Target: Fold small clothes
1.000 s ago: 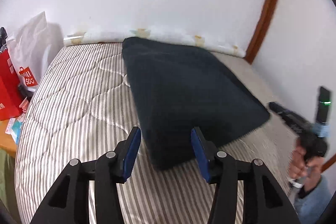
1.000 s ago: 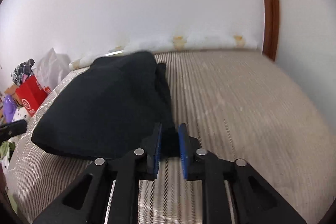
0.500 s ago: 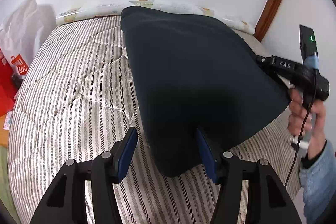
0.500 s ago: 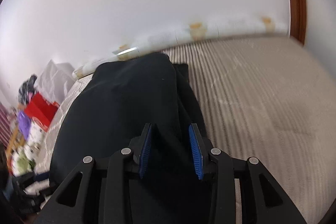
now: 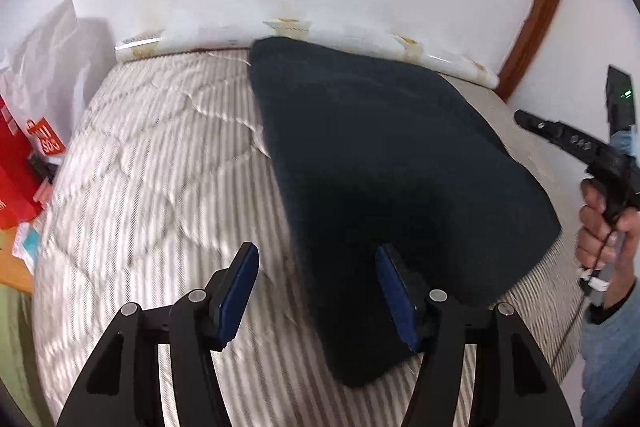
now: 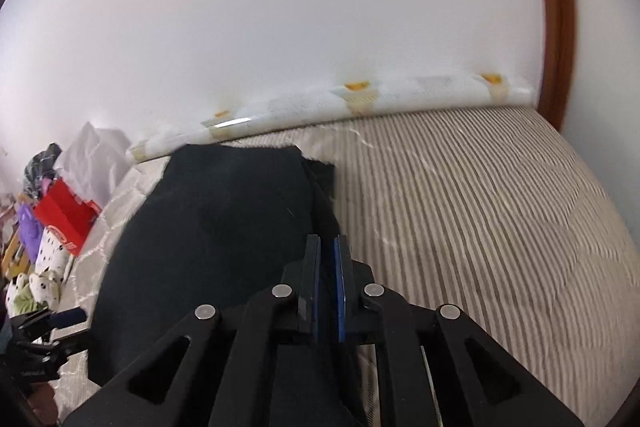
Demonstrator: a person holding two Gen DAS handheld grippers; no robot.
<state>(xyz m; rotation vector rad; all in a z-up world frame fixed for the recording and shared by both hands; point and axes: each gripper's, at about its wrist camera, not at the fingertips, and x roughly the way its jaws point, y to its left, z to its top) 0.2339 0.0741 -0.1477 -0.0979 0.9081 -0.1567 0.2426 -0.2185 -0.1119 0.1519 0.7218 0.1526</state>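
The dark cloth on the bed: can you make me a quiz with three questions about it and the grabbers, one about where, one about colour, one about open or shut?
1. Where does the dark cloth lie?
A. on the striped mattress
B. on the floor
C. in the red bag

2. What colour are the pads on the gripper fingers?
A. yellow
B. blue
C. green

3. How is the right gripper?
A. wide open over bare mattress
B. out of sight
C. shut on the cloth's edge

Answers:
1. A, the cloth spreads across the mattress up to the wall.
2. B, blue pads show in both wrist views.
3. C, its two pads stand almost together with dark cloth pinched between them, while the left gripper is open.
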